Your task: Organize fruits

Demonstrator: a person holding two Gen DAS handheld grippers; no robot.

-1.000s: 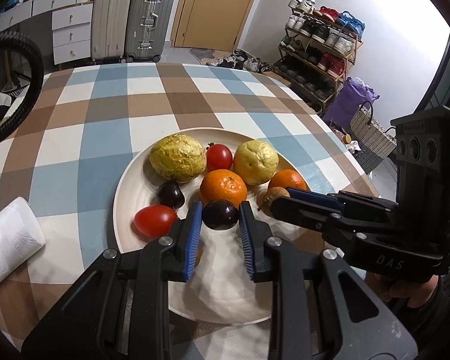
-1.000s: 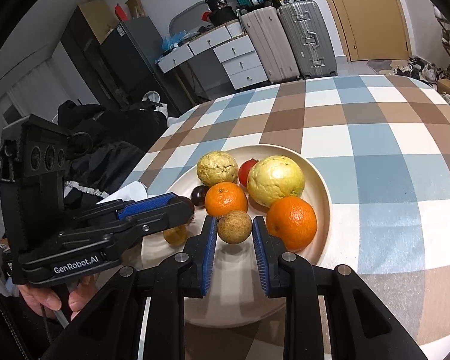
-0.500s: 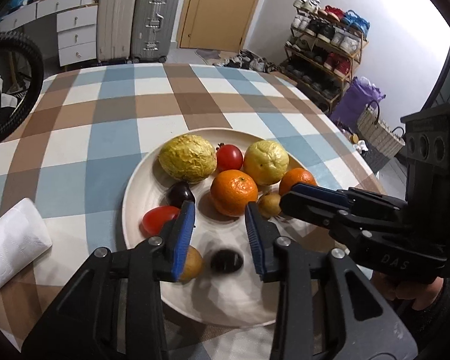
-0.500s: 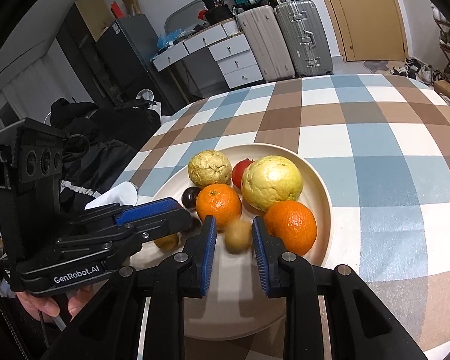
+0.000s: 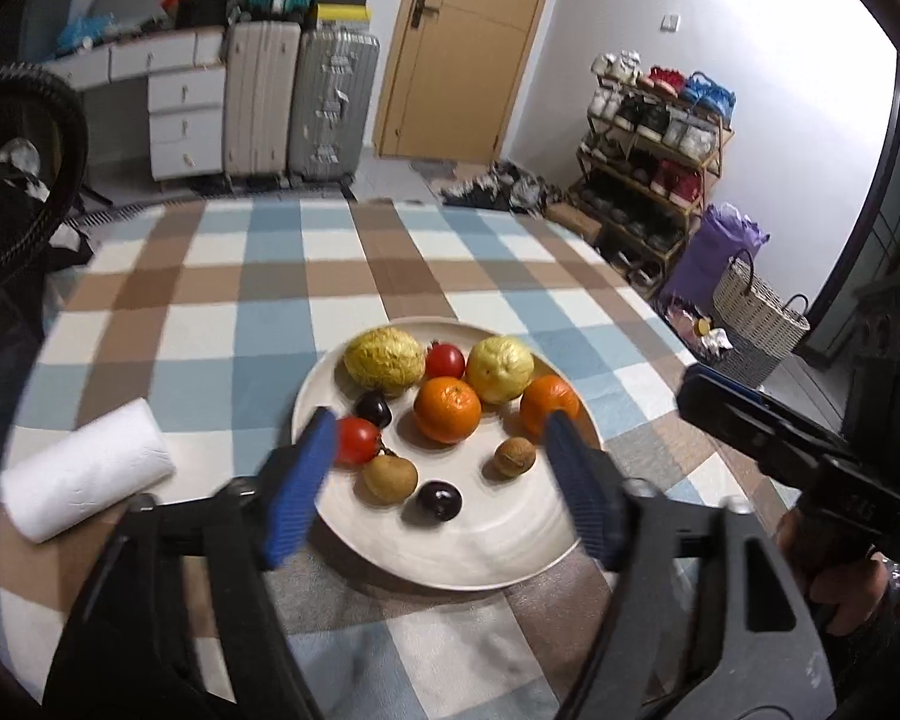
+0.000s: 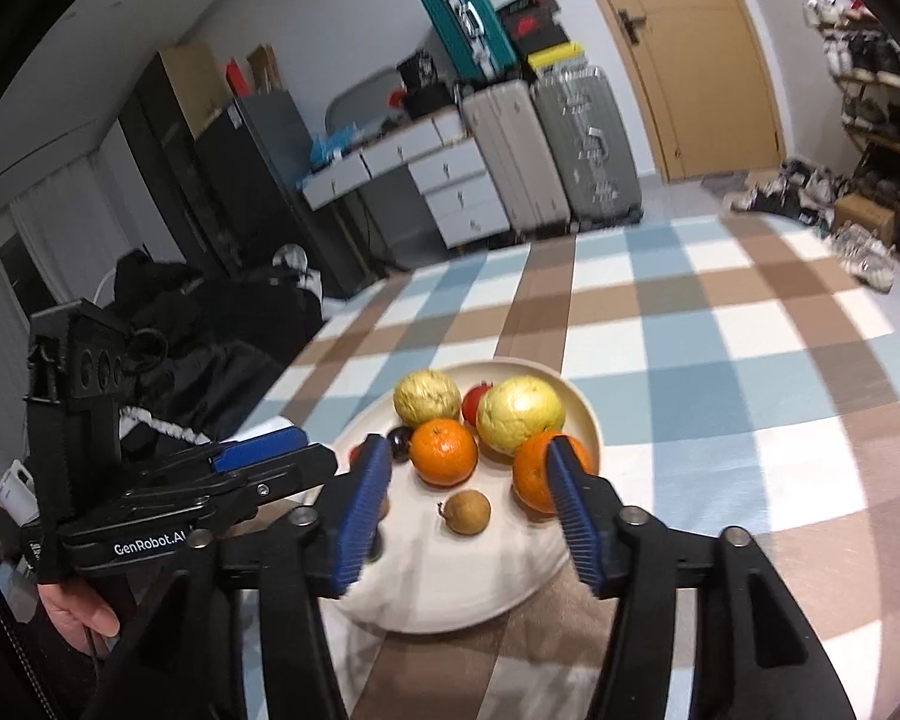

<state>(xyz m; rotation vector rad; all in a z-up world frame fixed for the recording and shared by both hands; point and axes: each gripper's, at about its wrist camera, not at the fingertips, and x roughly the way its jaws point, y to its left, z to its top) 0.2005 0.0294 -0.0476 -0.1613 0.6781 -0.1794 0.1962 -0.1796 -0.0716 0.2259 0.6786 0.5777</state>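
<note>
While both sets of jaws are spreading with nothing between them, the left gripper (image 5: 438, 468) and right gripper (image 6: 468, 498) hang above the near side of the plate (image 5: 510, 558), which sits on the checked tablecloth (image 5: 222, 324). All the fruit lies on the plate: two yellow fruits (image 5: 384, 359) and a tomato (image 5: 445, 361) at the back, two oranges (image 5: 447, 409) in front of them, then a plum (image 5: 438, 500), a kiwi (image 5: 390, 478) and a small brown fruit (image 6: 464, 512) lying loose nearer the grippers. A second tomato (image 5: 357, 439) and a dark fruit (image 5: 372, 408) sit at the left. A paper roll (image 5: 84, 477) lies beside the plate.
</note>
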